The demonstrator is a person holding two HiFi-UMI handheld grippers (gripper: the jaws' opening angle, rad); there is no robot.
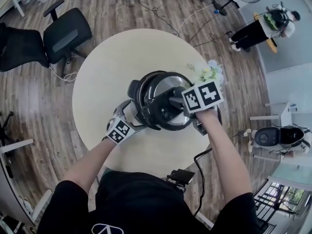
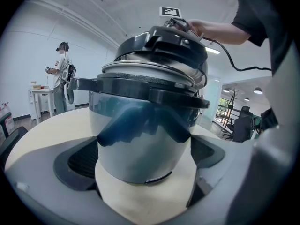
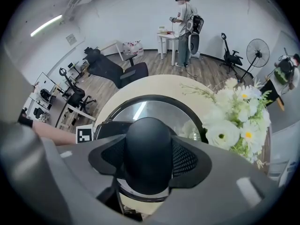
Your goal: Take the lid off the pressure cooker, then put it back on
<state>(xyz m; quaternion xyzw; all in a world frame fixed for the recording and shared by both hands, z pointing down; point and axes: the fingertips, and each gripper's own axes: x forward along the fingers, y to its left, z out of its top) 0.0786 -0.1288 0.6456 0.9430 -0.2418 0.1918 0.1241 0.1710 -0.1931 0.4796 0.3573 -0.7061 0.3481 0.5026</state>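
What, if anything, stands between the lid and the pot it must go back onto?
Nothing visible does. The right gripper has its jaws closed on the handle of the lid, which hangs tilted over the pot. The flowers stand off to one side on the table, clear of that gap.

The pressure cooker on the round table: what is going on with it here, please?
A person holds a claw in each hand. The left claw clamps the steel pot from the side, on the round table. The right claw is closed from above on the black handle of the lid. The lid looks tilted on the pot's rim, not seated flat. White flowers stand beside it.
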